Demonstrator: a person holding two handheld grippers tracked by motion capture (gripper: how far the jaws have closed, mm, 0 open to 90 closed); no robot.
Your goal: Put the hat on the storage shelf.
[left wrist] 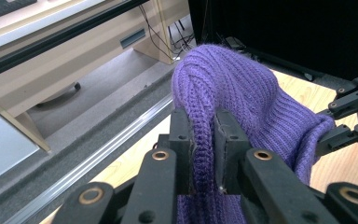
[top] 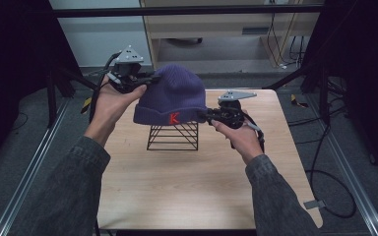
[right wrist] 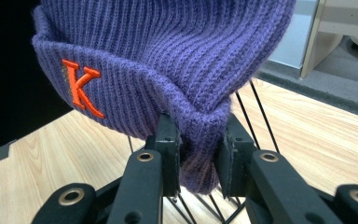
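Table (top: 187,191): pale wood, bare apart from the stand near its far middle.
Hat (top: 173,96): purple knit beanie with an orange K on its cuff, draped over the top of the stand and held at both sides.
Stand (top: 173,137): black wire frame, upright under the hat; its lower part shows below the cuff.
Left gripper (left wrist: 204,140): jaws clenched on a fold of knit at the hat's crown side.
Right gripper (right wrist: 196,140): jaws clamped on the rolled cuff, just beside the K.
Risk: uneven pulling could stretch the knit or snag it on the wires; a light stand may tip or lift with the hat.
Risk: each grip holds only a thin fold, so one side could slip free.
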